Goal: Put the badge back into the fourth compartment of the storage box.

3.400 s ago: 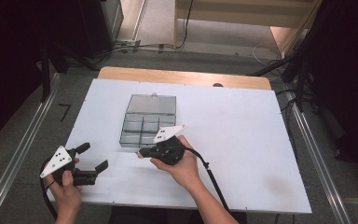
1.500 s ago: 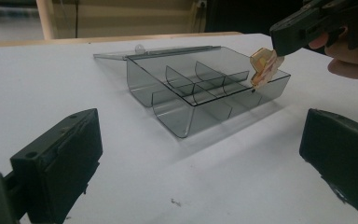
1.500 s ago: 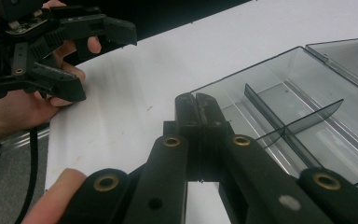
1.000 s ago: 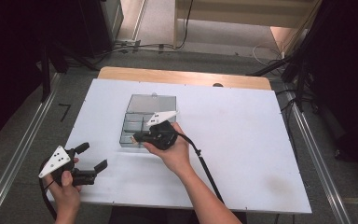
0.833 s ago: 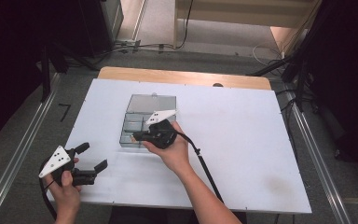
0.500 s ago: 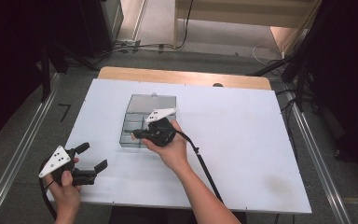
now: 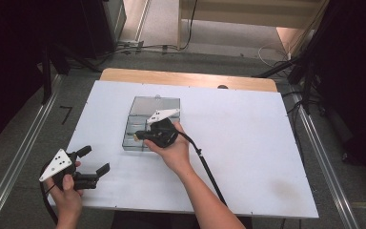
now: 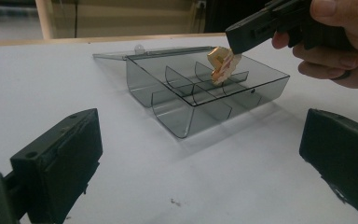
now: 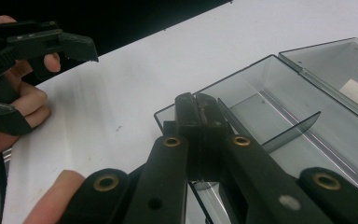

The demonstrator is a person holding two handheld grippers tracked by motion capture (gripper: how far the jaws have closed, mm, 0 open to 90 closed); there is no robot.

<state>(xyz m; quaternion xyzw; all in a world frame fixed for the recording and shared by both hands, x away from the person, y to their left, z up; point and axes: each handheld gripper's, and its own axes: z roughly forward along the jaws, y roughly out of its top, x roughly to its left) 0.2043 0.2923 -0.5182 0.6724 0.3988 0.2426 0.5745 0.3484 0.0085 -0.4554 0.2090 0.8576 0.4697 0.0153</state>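
A clear grey compartment box (image 7: 129,144) stands open on the white table, its lid (image 7: 156,103) lying flat behind it. My right gripper (image 7: 133,136) hovers over the box's front compartments, shut on a small tan piece (image 8: 221,65) that hangs from its tip just above the dividers. In the right gripper view its jaws (image 9: 198,109) are pressed together over the box's near wall (image 9: 279,88). My left gripper (image 7: 94,160) rests near the table's front left corner, open, nothing between its fingers (image 8: 58,156), facing the box (image 8: 177,116).
The white table top (image 7: 248,143) spreads wide to the right of the box. A wooden strip (image 7: 186,78) runs along its far edge. Metal rails (image 7: 19,157) flank the table. The right gripper's cable (image 7: 209,171) trails back along the forearm.
The right gripper has moved from just in front of the box to above its front compartments, drifting slightly left in the last second. The left gripper has stayed put.
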